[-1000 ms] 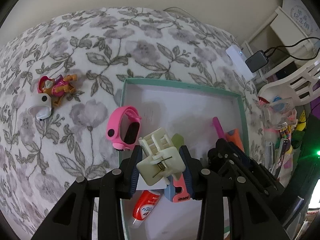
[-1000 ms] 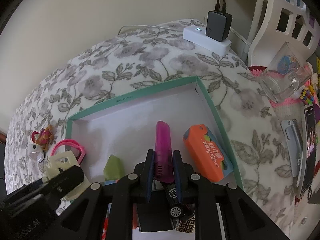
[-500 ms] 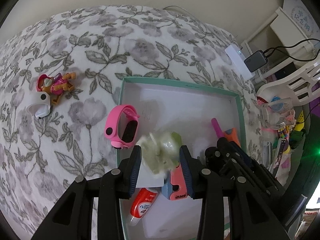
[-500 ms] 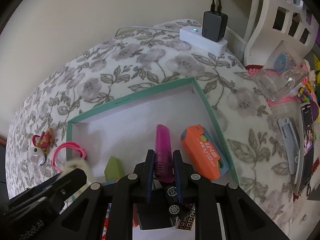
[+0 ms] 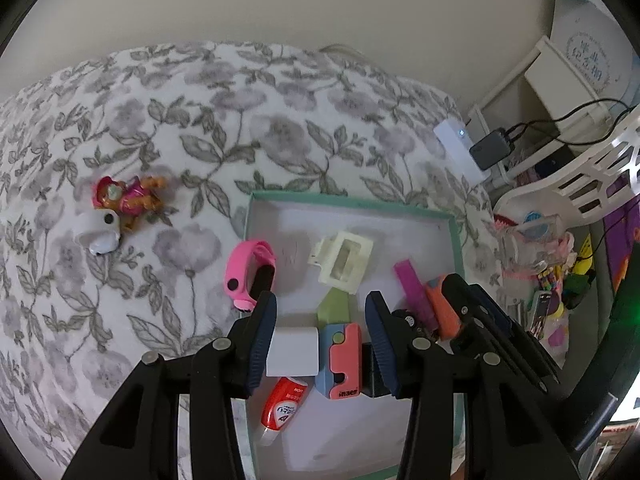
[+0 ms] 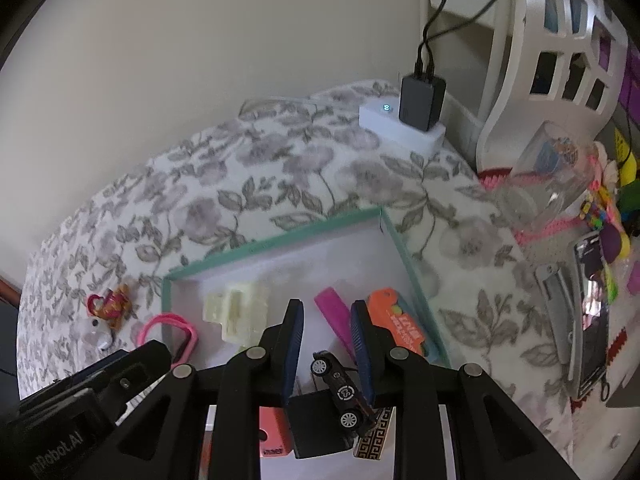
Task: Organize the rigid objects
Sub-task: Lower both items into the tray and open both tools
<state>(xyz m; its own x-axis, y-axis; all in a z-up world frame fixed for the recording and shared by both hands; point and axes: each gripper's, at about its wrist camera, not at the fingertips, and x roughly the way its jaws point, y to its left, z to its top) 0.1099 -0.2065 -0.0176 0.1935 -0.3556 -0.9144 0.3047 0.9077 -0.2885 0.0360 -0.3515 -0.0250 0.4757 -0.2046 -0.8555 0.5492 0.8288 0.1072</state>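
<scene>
A teal-rimmed box (image 5: pixel 352 199) (image 6: pixel 276 240) lies on the floral bedspread. In it lie a cream plastic part (image 5: pixel 343 261) (image 6: pixel 236 312), a magenta bar (image 5: pixel 414 296) (image 6: pixel 338 318), an orange case (image 6: pixel 394 320), a green piece (image 5: pixel 335 308), a pink-and-blue case (image 5: pixel 340 360), a white block (image 5: pixel 292 352), a red tube (image 5: pixel 282 406) and a toy car (image 6: pixel 340 388). My left gripper (image 5: pixel 320 340) is open and empty above the box. My right gripper (image 6: pixel 326 344) is open and empty beside the magenta bar. A pink watch (image 5: pixel 250 276) (image 6: pixel 168 334) leans on the box's left edge.
A toy figure (image 5: pixel 128 196) and a white earbud case (image 5: pixel 100 232) lie on the bedspread at the left. A white power strip with a charger (image 6: pixel 408 120), a glass cup (image 6: pixel 548 176), a phone (image 6: pixel 592 312) and a white chair (image 5: pixel 580 176) are to the right.
My left gripper opened and dropped the cream part into the box. My right gripper opened and let go of the magenta bar, which now lies in the box.
</scene>
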